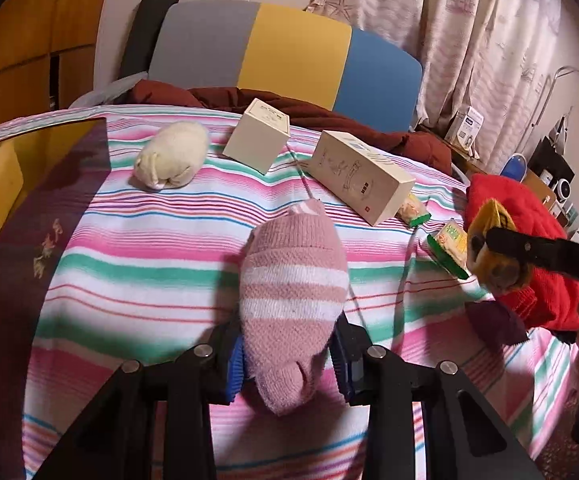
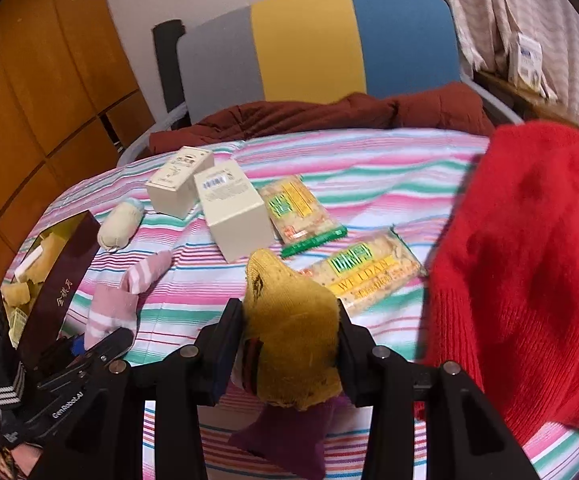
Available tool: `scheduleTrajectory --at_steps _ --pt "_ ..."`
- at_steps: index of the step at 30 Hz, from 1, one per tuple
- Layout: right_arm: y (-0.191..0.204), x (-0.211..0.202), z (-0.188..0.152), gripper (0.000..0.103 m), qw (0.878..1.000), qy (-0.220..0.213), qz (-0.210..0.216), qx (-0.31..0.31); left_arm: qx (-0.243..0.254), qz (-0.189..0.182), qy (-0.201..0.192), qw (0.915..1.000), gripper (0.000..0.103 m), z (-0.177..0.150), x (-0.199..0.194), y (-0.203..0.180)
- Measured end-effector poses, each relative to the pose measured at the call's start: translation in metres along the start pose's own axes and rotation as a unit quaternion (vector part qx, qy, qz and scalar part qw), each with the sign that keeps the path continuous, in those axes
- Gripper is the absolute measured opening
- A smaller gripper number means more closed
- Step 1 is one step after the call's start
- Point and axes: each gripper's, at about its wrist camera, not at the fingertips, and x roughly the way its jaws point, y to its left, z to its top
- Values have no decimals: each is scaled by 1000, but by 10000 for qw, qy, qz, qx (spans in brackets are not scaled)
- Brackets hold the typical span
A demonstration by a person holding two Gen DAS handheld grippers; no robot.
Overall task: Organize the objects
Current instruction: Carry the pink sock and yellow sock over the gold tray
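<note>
A pink and white striped sock point(image 1: 293, 276) is pinched between the blue pads of my left gripper point(image 1: 289, 360), which is shut on it just above the striped cloth. In the right wrist view my right gripper point(image 2: 289, 340) is shut on a mustard-yellow sock bundle point(image 2: 293, 332), with a purple piece point(image 2: 289, 436) hanging below it. The right gripper point(image 1: 485, 250) also shows at the right of the left wrist view, beside the red sweater point(image 1: 529, 240). The left gripper point(image 2: 89, 344) with the pink sock point(image 2: 117, 304) sits at the lower left, next to a dark maroon box point(image 2: 59, 284).
On the striped cloth point(image 2: 369, 168) lie a cream sock roll point(image 1: 171, 156), two cream cartons point(image 1: 257, 136) point(image 1: 363, 176) and two cracker packets point(image 2: 297, 208) point(image 2: 365, 276). The maroon box point(image 1: 29, 240) holds yellow items. A grey, yellow and blue chair back point(image 1: 289, 48) stands behind.
</note>
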Motion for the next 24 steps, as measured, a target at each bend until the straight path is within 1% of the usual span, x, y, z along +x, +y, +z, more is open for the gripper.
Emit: scheduleTrajectory --at_steps 4,8,11,16,20,24 --pt "12 -9 2 43 9989 -327 27 -320 83 -20 -61 9999 36 -10 -12 1" --pt "23 -16 2 43 9965 -552 -98 -621 256 -67 -130 9996 36 -23 -28 2" --pt "26 -14 2 43 9960 -526 -97 -710 195 -209 -162 9995 36 -26 -43 5" --pt "32 -7 -2 43 9953 -405 -149 -867 -23 -417 -485 9980 36 -20 -78 11" --pt "39 -4 -5 43 9939 -380 -100 -1027 -76 -467 -714 9963 36 -15 -102 16" --pt "46 0 -9 43 9924 -321 -92 -1187 -311 -501 -788 9951 36 -11 -120 30"
